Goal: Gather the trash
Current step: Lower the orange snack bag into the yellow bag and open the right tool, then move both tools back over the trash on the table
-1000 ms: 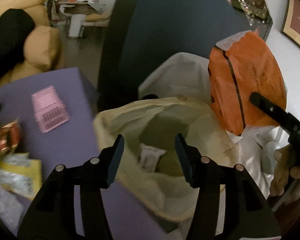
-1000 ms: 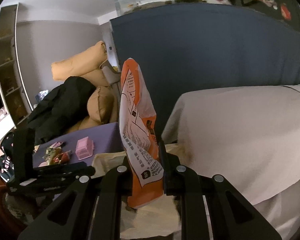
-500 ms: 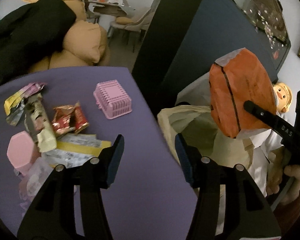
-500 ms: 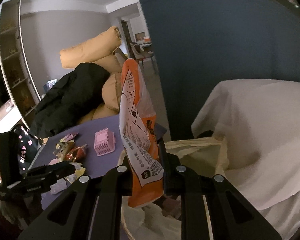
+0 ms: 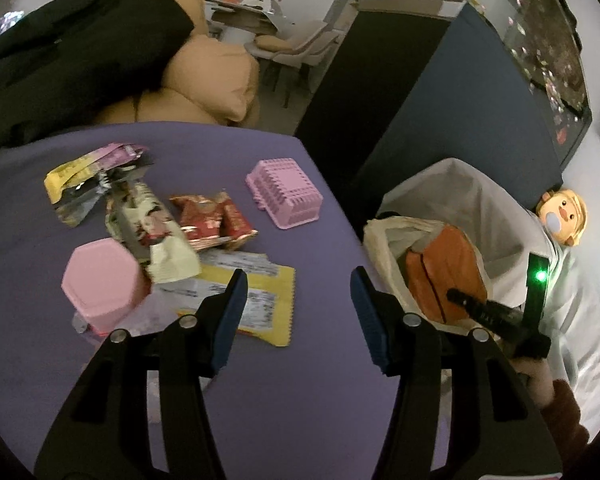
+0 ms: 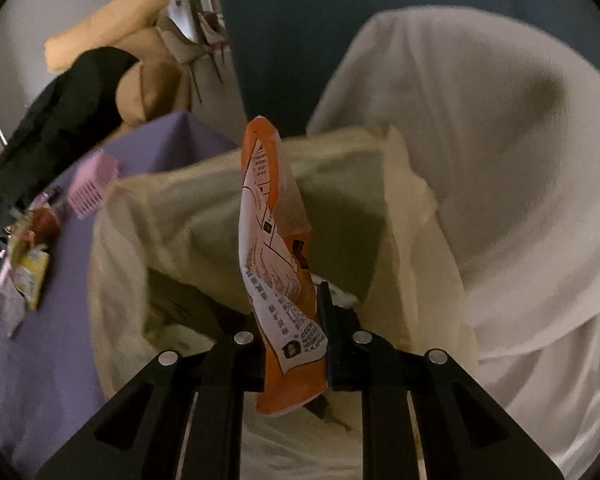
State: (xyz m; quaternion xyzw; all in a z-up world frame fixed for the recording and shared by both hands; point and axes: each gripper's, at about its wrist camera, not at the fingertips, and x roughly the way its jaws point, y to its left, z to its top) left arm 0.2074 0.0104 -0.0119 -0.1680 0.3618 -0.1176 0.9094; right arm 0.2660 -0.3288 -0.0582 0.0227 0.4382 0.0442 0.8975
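My right gripper (image 6: 294,316) is shut on an orange snack bag (image 6: 278,240) and holds it inside the mouth of the cream trash bag (image 6: 172,208). The left wrist view shows the same orange bag (image 5: 444,276) lowered into the trash bag (image 5: 384,236), with the right gripper (image 5: 496,316) behind it. My left gripper (image 5: 296,300) is open and empty above the purple table (image 5: 300,400). Several wrappers lie there: a yellow one (image 5: 260,300), a red one (image 5: 212,220), a cream one (image 5: 160,240) and a yellow-purple one (image 5: 88,168).
A pink basket (image 5: 286,192) and a pink lidded box (image 5: 100,284) stand on the table. A white sheet (image 6: 480,160) covers furniture behind the trash bag. Tan cushions (image 5: 208,76) and a black jacket (image 5: 60,52) lie beyond the table. A doll (image 5: 564,216) sits at right.
My left gripper has swung from over the trash bag back to the table and wrappers. My right gripper has lowered the orange bag into the trash bag's mouth.
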